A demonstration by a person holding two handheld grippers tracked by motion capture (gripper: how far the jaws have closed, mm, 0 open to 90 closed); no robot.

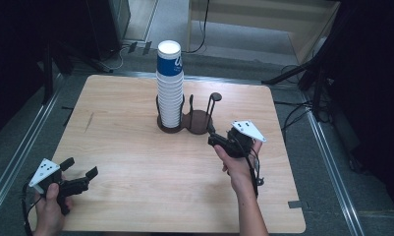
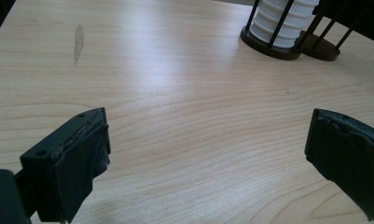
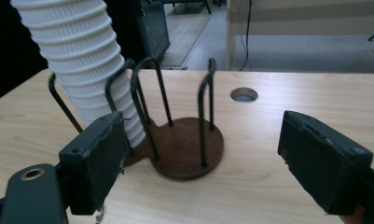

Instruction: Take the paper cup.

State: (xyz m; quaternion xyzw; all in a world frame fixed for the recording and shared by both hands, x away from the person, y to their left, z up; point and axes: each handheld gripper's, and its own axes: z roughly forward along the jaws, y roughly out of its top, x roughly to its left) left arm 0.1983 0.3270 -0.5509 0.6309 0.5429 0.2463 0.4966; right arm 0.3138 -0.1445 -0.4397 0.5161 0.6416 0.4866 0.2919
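The cup holder (image 1: 192,120), a dark double stand on the bench (image 1: 135,196), carries the tall stack of cups (image 1: 170,88) in its left ring; its right ring is bare. The right tongs (image 1: 215,140) sit just beside that bare ring, jaws apart with nothing between them. The left tongs (image 1: 79,167) rest well apart at the near left corner, spread wide and holding nothing. In the left gripper view the stack's top is cut off.
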